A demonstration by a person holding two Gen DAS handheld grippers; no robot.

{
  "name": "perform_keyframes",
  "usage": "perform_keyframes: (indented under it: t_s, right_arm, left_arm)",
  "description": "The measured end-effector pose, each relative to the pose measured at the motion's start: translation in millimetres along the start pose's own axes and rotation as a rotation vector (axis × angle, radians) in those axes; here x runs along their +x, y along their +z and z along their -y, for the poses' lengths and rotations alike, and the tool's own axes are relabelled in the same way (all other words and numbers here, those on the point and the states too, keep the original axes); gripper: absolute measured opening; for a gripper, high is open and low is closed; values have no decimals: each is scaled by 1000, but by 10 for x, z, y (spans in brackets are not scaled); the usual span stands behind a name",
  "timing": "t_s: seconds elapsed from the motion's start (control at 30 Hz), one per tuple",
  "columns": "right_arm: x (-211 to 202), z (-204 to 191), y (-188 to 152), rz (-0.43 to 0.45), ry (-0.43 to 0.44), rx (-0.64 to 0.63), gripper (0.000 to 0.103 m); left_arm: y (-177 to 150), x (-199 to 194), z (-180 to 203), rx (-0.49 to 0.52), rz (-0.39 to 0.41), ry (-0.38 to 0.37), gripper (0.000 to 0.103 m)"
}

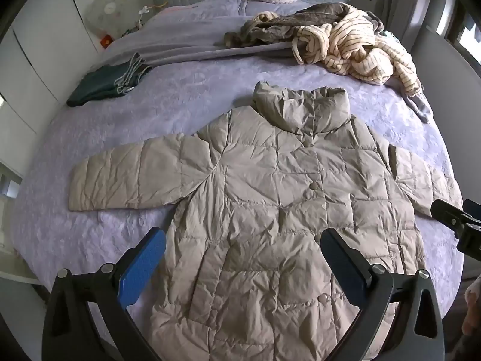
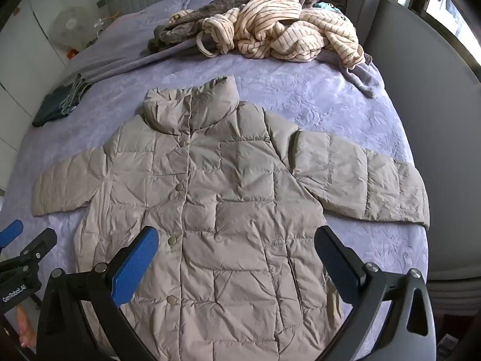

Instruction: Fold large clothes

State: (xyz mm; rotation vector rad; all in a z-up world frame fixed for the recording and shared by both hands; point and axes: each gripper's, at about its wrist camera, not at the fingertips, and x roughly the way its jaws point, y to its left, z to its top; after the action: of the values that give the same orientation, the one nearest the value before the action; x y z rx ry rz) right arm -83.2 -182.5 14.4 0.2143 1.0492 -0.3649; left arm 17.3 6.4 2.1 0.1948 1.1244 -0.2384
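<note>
Both tongs, left (image 1: 243, 245) and right (image 2: 237, 240), spread over beige jacket (image 2: 228, 198); left reads "GenRobot.AI".

Both wrist views above bed (image 1: 90, 225), headboard-facing.

"GenRobot.AI" on the left gripper (image 2: 12, 234) body
</note>
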Motion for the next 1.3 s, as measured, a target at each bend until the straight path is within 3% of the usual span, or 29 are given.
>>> perform_keyframes:
  t_s: [1.3]
  right_arm:
    - [-2,-12,9,3,-1,-1,103]
  left_arm:
    - [53,-11,-4,0,-7,-2,103]
